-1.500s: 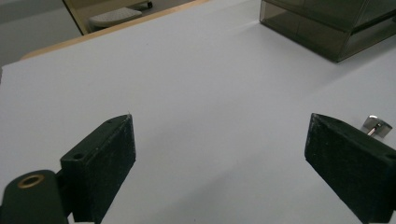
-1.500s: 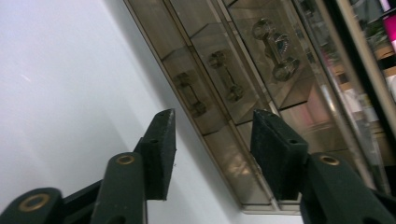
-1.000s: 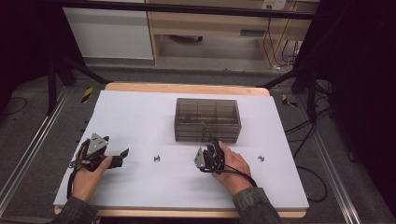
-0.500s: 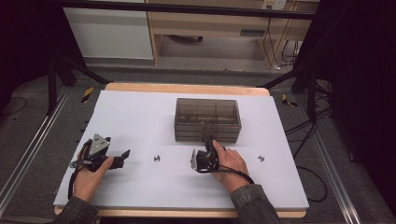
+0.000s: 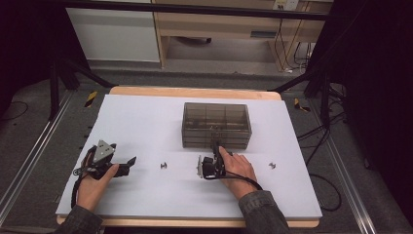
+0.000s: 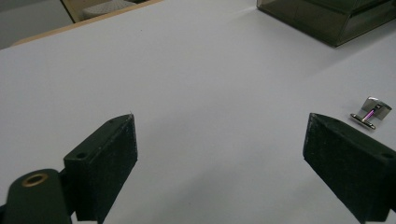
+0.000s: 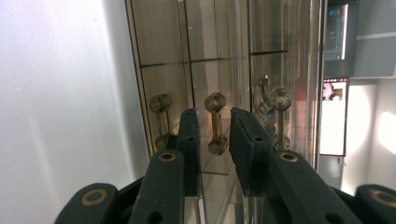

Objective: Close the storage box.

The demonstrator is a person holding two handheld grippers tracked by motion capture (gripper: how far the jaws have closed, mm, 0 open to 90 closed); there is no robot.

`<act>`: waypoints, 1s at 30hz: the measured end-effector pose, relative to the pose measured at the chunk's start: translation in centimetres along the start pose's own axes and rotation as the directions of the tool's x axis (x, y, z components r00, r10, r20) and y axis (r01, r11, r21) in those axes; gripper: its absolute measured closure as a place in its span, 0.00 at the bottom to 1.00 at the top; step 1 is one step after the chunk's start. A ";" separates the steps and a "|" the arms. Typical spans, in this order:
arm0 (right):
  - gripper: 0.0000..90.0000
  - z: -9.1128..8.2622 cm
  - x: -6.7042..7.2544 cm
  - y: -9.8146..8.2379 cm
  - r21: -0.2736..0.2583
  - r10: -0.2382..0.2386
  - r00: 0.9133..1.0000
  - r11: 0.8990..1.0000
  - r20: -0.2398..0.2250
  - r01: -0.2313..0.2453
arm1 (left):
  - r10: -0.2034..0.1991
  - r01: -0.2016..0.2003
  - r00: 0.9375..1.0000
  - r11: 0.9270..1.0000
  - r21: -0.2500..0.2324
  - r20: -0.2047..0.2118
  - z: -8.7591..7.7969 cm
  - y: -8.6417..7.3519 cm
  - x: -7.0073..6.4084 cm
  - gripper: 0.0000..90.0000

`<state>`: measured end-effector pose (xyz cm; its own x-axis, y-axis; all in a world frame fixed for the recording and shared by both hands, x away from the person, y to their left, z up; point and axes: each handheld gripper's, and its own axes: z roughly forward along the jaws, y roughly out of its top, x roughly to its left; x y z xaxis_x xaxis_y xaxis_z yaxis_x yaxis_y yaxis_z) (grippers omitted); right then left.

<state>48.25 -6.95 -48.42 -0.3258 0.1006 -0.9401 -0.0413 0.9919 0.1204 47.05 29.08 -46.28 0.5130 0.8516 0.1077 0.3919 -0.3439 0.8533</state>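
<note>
One smoked-plastic drawer box (image 5: 216, 125) on the white table (image 5: 146, 122), standing toward the far middle; its front shows three drawer handles in the right gripper view, one per drawer front, side by side. Contents of the drawers are too murky behind the tinted walls to tell. Two small metal clips loose on the table: one (image 5: 164, 166) between the two hands, one (image 5: 272, 165) off to the right of the right hand; the first also shows just past the left gripper's jaw in its own view (image 6: 371, 112). Two grippers. Right gripper (image 7: 214, 135) is turned on its side at the box front, jaws narrow and just been closing, middle handle (image 7: 215, 123) between them; pads look close beside it but contact can't be confirmed. Left gripper (image 6: 219, 154) rests on the table at the left, well apart from the box, jaws wide, holding nothing.
</note>
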 end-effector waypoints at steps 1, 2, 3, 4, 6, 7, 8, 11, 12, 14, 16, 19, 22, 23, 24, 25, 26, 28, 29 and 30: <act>0.83 0.1 0.0 0.0 -0.002 -0.002 1.000 1.000 0.006 0.002 | 0.000 0.000 1.000 1.000 0.001 0.000 0.0 0.0 0.0 0.11; 0.83 0.1 0.1 0.0 -0.004 -0.005 1.000 1.000 0.010 0.005 | -0.001 0.001 1.000 1.000 0.000 0.000 0.0 0.0 0.0 0.11; 0.83 0.2 0.1 0.1 -0.006 -0.013 1.000 1.000 0.012 0.013 | -0.001 0.001 1.000 1.000 0.000 0.001 0.0 0.0 0.0 0.11; 0.83 0.3 0.1 0.1 -0.006 -0.015 1.000 1.000 0.015 0.015 | -0.002 0.002 1.000 1.000 0.001 0.002 0.0 0.0 0.0 0.11; 0.83 0.4 0.1 0.1 -0.009 -0.024 0.999 1.000 0.021 0.025 | -0.001 0.001 1.000 1.000 0.001 0.004 0.0 0.0 0.0 0.11; 0.83 0.5 0.2 0.2 -0.007 -0.025 0.999 1.000 0.021 0.025 | 0.000 0.000 1.000 1.000 0.001 0.005 0.0 0.0 -0.1 0.11; 0.83 0.5 0.2 0.2 -0.005 -0.024 0.999 1.000 0.022 0.024 | 0.001 -0.001 1.000 1.000 0.002 0.006 0.0 0.0 -0.1 0.11; 0.83 0.7 0.3 0.1 -0.002 -0.036 0.999 0.999 0.024 0.036 | 0.001 -0.001 1.000 1.000 0.004 0.009 0.1 0.0 -0.1 0.11; 0.83 0.8 0.4 0.1 0.002 -0.034 0.999 0.999 0.022 0.034 | 0.001 -0.001 1.000 1.000 0.004 0.008 0.1 0.0 -0.1 0.11; 0.83 0.9 0.4 0.0 0.002 -0.042 0.999 0.999 0.029 0.042 | -0.001 0.001 1.000 1.000 0.006 0.009 0.1 0.0 -0.1 0.11; 0.83 1.0 0.5 0.0 0.001 -0.042 0.998 0.999 0.036 0.042 | -0.001 0.001 1.000 1.000 0.005 0.004 0.1 0.0 -0.2 0.11; 0.84 1.0 0.5 0.0 0.002 -0.048 0.998 0.999 0.042 0.048 | -0.001 0.001 1.000 1.000 0.003 0.006 0.0 0.0 -0.1 0.11; 0.84 1.0 0.7 0.1 0.003 -0.063 0.996 0.998 0.057 0.063 | -0.006 0.006 1.000 1.000 0.002 0.007 0.0 0.0 0.1 0.11; 0.85 1.0 0.8 0.1 -0.002 -0.068 0.996 0.998 0.064 0.068 | -0.012 0.012 1.000 1.000 -0.001 0.009 0.0 0.0 0.1 0.11; 0.85 1.1 0.9 0.1 -0.003 -0.081 0.995 0.997 0.066 0.081 | -0.016 0.016 1.000 1.000 -0.003 0.013 -0.1 0.0 0.2 0.11; 0.85 1.0 1.0 0.2 0.005 -0.078 0.994 0.997 0.070 0.078 | -0.026 0.026 0.999 1.000 -0.005 0.019 -0.1 -0.1 0.2 0.11; 0.86 1.1 1.1 0.2 0.003 -0.079 0.994 0.997 0.076 0.079 | -0.035 0.035 0.999 0.999 -0.007 0.027 -0.1 -0.1 0.3 0.12; 0.89 1.1 1.1 0.2 0.007 -0.080 0.993 0.997 0.083 0.080 | -0.049 0.050 0.998 0.999 -0.007 0.036 0.0 -0.2 0.4 0.12; 0.89 1.1 1.0 0.3 0.008 -0.080 0.993 0.997 0.084 0.080 | -0.046 0.046 0.998 0.999 -0.002 0.034 0.0 -0.2 0.4 0.12; 0.89 1.1 1.1 0.3 0.010 -0.085 0.993 0.996 0.086 0.084 | -0.047 0.047 0.998 0.999 -0.003 0.034 0.0 -0.2 0.4 0.12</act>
<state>48.93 -6.45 -49.73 -0.2382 0.0223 -0.9710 -0.0588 0.9976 0.0374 47.16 29.51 -46.36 0.5197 0.8529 0.0497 0.4138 -0.3022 0.8587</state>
